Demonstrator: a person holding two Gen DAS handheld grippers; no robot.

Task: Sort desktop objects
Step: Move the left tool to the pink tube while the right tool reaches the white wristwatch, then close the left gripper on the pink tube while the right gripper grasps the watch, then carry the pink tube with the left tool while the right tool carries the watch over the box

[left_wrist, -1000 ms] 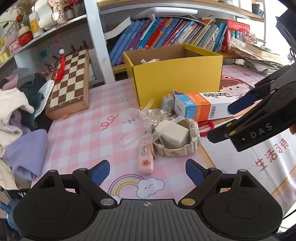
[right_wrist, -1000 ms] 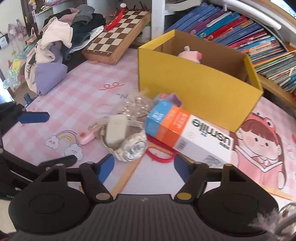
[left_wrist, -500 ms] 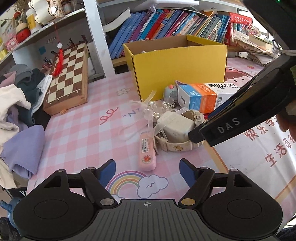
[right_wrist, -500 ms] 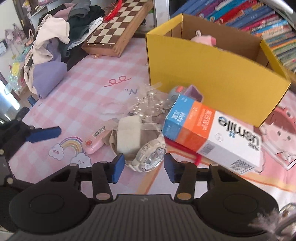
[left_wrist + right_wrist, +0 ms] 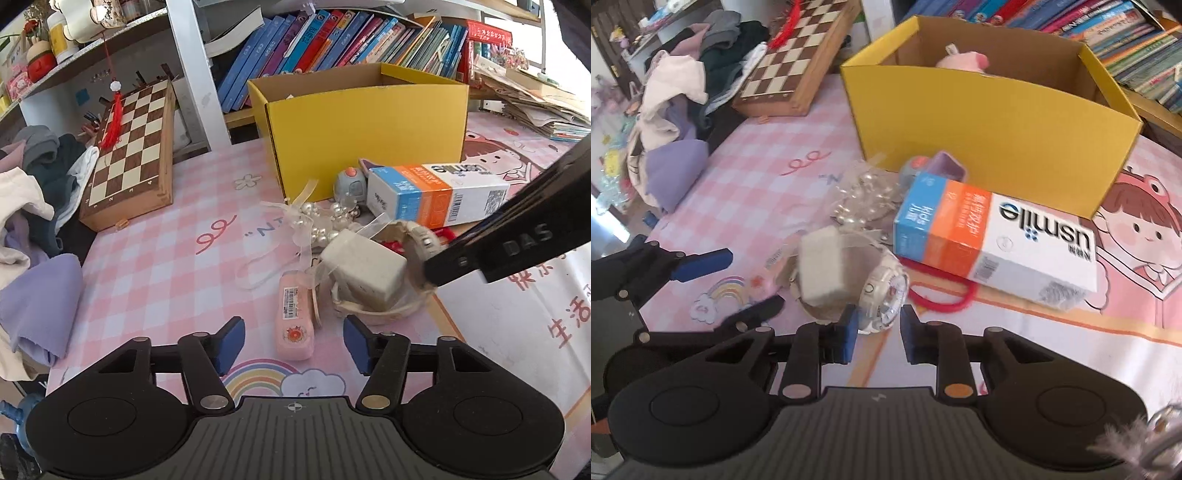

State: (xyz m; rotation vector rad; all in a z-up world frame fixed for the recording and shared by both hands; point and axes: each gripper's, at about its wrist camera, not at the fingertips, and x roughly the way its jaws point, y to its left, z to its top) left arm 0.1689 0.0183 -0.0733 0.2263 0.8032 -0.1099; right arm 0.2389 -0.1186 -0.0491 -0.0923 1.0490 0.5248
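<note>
Here, narrowing the right gripper (image 5: 878, 334) around the near edge of the pale watch (image 5: 884, 291), case between the blue pads, no firm press visible yet. Seen from the left wrist as a black finger laid against the watch's dial side. Lying on the pink checked mat (image 5: 166, 258), strap looped round a white cushion (image 5: 822, 264), just beside the orange-and-blue carton (image 5: 997, 243) and over a red ring (image 5: 942, 301).

Likely light, but awkward: hard, smooth case, probably slippery on the crystal; soft strap, squashy cushion. Better to pinch across the case's flanks or across strap and cushion together, not on the glass face. Worth expecting a swing or droop once lifted, and a snag from the sheer ribbon and pearl beads (image 5: 321, 225) tangled against the cushion.

Meanwhile, closing the left gripper (image 5: 293, 343) on either side of the pink case (image 5: 295, 321), near end between the pads, gaps showing on both sides, nothing pinched. Flat, rigid-looking plastic, small and light by the look; best taken across its narrow width, near the middle, to stop it pivoting.

Beyond both, behind the clutter: the open yellow box (image 5: 365, 129), presumably the place to drop them.
</note>
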